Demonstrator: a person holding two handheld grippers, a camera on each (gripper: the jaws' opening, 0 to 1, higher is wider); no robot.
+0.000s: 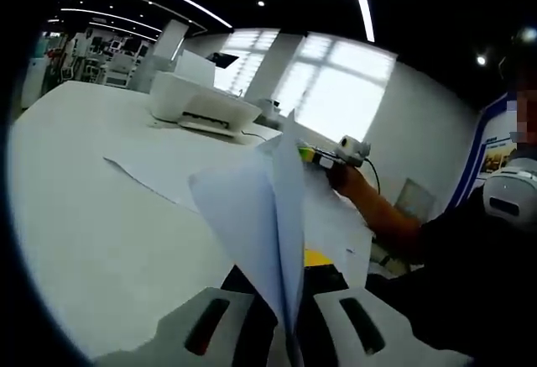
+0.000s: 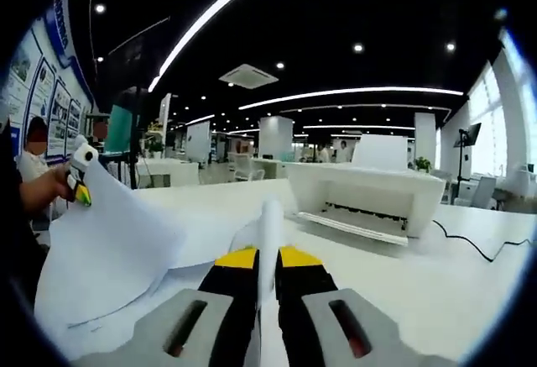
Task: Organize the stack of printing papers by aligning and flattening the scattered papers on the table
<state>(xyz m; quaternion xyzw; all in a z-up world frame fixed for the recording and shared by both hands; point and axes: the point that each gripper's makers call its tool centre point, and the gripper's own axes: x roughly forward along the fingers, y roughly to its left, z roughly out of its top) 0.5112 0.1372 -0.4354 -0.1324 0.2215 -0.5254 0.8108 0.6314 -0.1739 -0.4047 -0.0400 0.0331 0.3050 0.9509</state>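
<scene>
Left tongs (image 1: 289,321) closed tight on the near edge of the white papers (image 1: 260,216), thin sheets standing up between the two grey jaws with no gap to see. Same papers lifted off the white surface (image 1: 84,216), folded up into a pointed shape, smooth and a bit bent. Far end of the sheets pinched by the right tongs (image 1: 323,157), yellow-tipped, held in a hand (image 1: 348,178) with a bare forearm behind it. More flat sheets (image 1: 168,170) lying spread on the surface just past the lifted ones, one corner pointing left. In the right gripper view, right tongs (image 2: 267,287) clamped on the papers (image 2: 270,224) too, black jaws with yellow tips pressed on a thin white edge that rises straight up between them. Big curved sheet (image 2: 109,249) sloping away to the left, soft and wavy, up to the left tongs (image 2: 81,174) gripped in a hand (image 2: 50,186) at the far left. White printer (image 2: 369,195), boxy and smooth, sitting far on the surface (image 2: 453,275), with a sheet standing in its back tray and a thin black cable (image 2: 466,245) trailing to its right. Same printer (image 1: 201,102) far left in the left gripper view, rounded and shiny.
</scene>
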